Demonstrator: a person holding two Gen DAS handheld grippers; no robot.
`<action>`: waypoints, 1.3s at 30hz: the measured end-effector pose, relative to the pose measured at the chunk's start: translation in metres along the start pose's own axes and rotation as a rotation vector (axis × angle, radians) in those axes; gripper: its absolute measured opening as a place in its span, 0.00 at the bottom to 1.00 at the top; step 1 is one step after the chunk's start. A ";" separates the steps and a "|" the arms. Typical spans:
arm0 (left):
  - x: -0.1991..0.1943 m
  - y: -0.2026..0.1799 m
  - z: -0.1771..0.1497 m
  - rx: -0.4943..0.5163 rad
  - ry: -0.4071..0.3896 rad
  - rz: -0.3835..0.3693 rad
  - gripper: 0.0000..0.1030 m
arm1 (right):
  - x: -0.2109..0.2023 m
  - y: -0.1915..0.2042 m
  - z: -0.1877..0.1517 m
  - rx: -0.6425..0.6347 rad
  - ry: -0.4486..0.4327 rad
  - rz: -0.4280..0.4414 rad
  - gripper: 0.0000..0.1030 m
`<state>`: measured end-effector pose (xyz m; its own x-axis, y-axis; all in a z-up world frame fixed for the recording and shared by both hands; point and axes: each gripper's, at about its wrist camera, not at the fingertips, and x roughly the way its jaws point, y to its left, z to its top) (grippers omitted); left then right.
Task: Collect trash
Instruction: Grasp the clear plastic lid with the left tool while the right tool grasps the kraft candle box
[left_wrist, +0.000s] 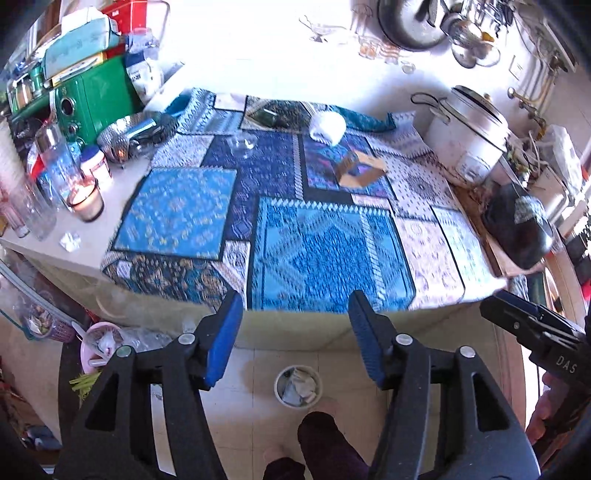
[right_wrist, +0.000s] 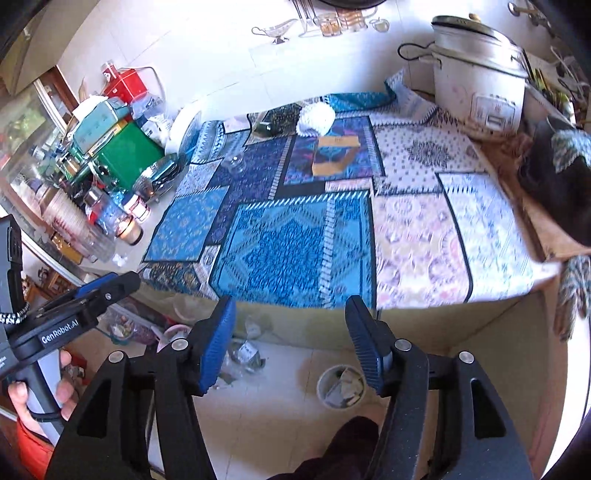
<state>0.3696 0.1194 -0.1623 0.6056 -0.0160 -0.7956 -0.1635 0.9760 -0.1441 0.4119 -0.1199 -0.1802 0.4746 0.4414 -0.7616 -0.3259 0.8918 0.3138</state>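
On a table covered by a blue patterned cloth lie a cardboard box, a crumpled white wad, a clear plastic cup and a dark green packet. The box, the wad and the cup also show in the right wrist view. A small bin holding paper scraps stands on the floor below the table's front edge; it also shows in the right wrist view. My left gripper and right gripper are both open and empty, above the floor in front of the table.
A white rice cooker stands at the table's back right, a dark bag at its right edge. A green box, jars, glasses and a lit candle crowd the left. A small white scrap lies there. Litter lies on the floor.
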 end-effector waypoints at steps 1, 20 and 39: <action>0.003 0.001 0.009 -0.011 -0.006 0.008 0.58 | -0.001 -0.004 0.009 -0.011 0.003 0.001 0.56; 0.115 0.039 0.134 -0.163 0.052 0.145 0.78 | 0.097 -0.068 0.130 0.063 0.107 0.019 0.79; 0.331 0.100 0.262 -0.019 0.289 0.030 0.78 | 0.229 -0.056 0.185 0.315 0.181 -0.128 0.79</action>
<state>0.7580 0.2684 -0.2863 0.3538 -0.0513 -0.9339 -0.1940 0.9728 -0.1270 0.6903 -0.0506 -0.2673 0.3343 0.3248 -0.8847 0.0075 0.9378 0.3471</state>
